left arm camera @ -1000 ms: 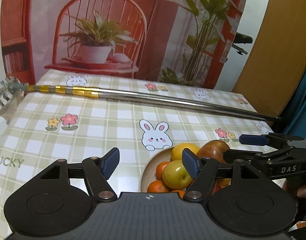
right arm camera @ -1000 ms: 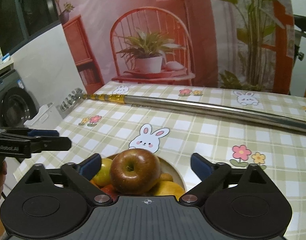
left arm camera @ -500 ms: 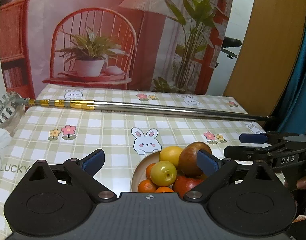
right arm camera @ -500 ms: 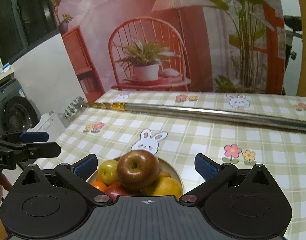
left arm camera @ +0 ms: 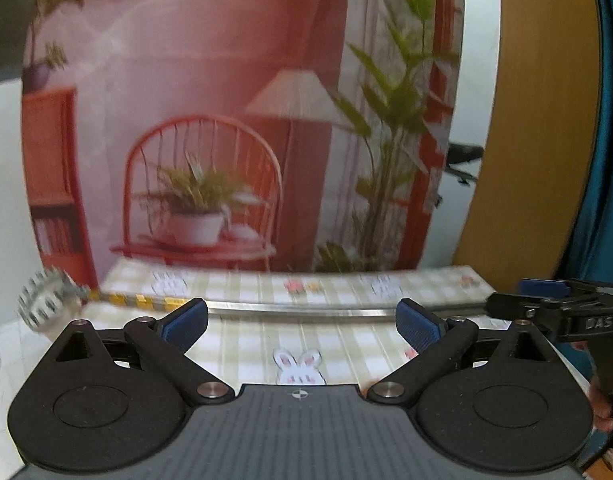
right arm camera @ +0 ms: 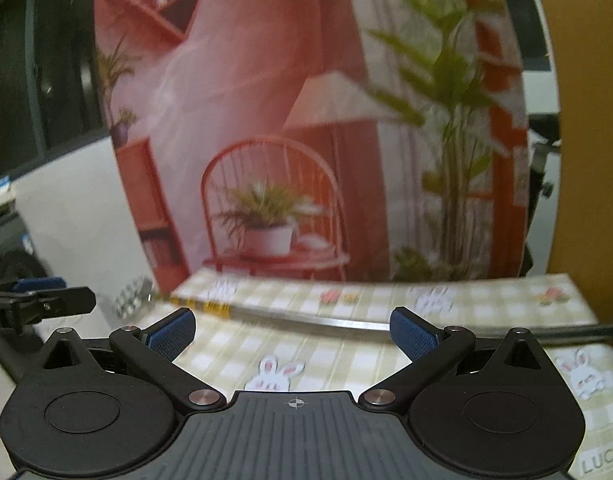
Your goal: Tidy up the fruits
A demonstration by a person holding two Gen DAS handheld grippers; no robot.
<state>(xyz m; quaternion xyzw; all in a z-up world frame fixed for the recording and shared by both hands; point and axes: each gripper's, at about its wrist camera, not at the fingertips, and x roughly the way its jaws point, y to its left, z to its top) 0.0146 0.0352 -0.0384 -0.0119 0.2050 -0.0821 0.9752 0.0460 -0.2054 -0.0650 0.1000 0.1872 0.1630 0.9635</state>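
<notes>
No fruit and no bowl shows in either view; both cameras are tilted up toward the far end of the table. My left gripper [left arm camera: 302, 322] is open, its blue pads [left arm camera: 186, 320] wide apart with nothing between them, over the checked tablecloth [left arm camera: 246, 344]. My right gripper [right arm camera: 292, 330] is open too and holds nothing. In the left wrist view the right gripper [left arm camera: 546, 308] pokes in from the right edge, held by a hand [left arm camera: 602, 404]. The left gripper [right arm camera: 38, 300] appears at the left edge of the right wrist view.
A long metal rod [left arm camera: 306, 310] with a gold band and a toothed head [left arm camera: 46, 304] lies across the table; the rod [right arm camera: 326, 320] also crosses the right wrist view. A printed backdrop [left arm camera: 226, 140] stands behind the table. A wooden panel [left arm camera: 538, 120] is at right.
Both grippers have pulled up and back, so the bowl of fruit has dropped out of sight below them. The left jaws opened wider over the last second. The views are motion-blurred.
</notes>
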